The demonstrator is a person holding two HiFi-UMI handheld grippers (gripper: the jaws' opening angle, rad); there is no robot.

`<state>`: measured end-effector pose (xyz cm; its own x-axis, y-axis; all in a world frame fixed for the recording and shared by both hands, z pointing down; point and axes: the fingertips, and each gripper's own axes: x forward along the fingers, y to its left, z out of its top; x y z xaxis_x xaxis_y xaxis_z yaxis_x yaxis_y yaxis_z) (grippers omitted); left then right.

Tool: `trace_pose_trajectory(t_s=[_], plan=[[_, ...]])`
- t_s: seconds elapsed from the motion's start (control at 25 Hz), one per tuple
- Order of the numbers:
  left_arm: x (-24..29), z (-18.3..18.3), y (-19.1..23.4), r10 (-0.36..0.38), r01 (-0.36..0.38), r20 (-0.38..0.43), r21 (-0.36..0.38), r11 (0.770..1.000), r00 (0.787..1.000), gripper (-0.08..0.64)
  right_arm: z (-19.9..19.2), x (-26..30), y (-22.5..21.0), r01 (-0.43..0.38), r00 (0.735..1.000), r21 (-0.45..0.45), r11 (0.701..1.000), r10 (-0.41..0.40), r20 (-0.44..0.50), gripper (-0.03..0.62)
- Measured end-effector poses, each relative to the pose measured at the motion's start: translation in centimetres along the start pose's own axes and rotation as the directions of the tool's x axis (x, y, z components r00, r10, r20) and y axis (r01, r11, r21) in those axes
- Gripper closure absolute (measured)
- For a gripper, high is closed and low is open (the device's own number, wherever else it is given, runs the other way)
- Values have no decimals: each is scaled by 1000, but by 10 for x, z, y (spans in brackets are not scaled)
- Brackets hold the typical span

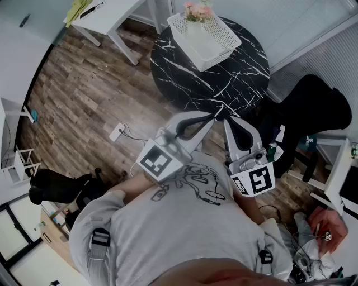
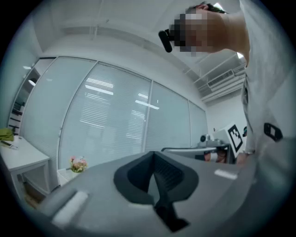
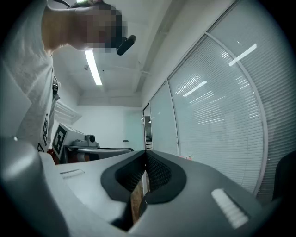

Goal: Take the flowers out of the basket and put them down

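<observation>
A bunch of pink flowers [image 1: 198, 11] stands in the far corner of a white perforated basket [image 1: 219, 40] on a round black marble table [image 1: 229, 81]. Both grippers are held close to the person's chest, short of the table's near edge and pointing toward it. My left gripper [image 1: 214, 115] is shut with nothing in it, and so is my right gripper [image 1: 227, 120]. In the left gripper view the closed left gripper [image 2: 155, 175] fills the foreground, with the flowers [image 2: 77, 163] small and far off at the left. The right gripper view shows the closed right gripper [image 3: 145, 172] against glass walls.
A white desk [image 1: 112, 14] stands at the far left and a black chair [image 1: 313, 111] sits right of the table. A power strip [image 1: 117, 132] with a cable lies on the wooden floor. Another chair base [image 1: 56, 187] is at the left.
</observation>
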<state>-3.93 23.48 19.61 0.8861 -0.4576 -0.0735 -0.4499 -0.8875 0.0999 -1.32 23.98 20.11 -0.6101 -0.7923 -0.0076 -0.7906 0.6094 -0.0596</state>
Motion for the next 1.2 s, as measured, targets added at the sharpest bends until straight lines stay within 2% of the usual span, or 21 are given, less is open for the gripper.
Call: trace_pose_trajectory(t_s=[0.72, 1.2], plan=[[12, -3, -3, 31, -31, -16, -2, 1000, 999, 557, 1, -12, -15, -10, 1000, 36, 999, 9, 17, 586], [23, -12, -22, 53, -53, -29, -5, 999, 998, 557, 2, -31, -25, -25, 999, 39, 999, 24, 36, 586]])
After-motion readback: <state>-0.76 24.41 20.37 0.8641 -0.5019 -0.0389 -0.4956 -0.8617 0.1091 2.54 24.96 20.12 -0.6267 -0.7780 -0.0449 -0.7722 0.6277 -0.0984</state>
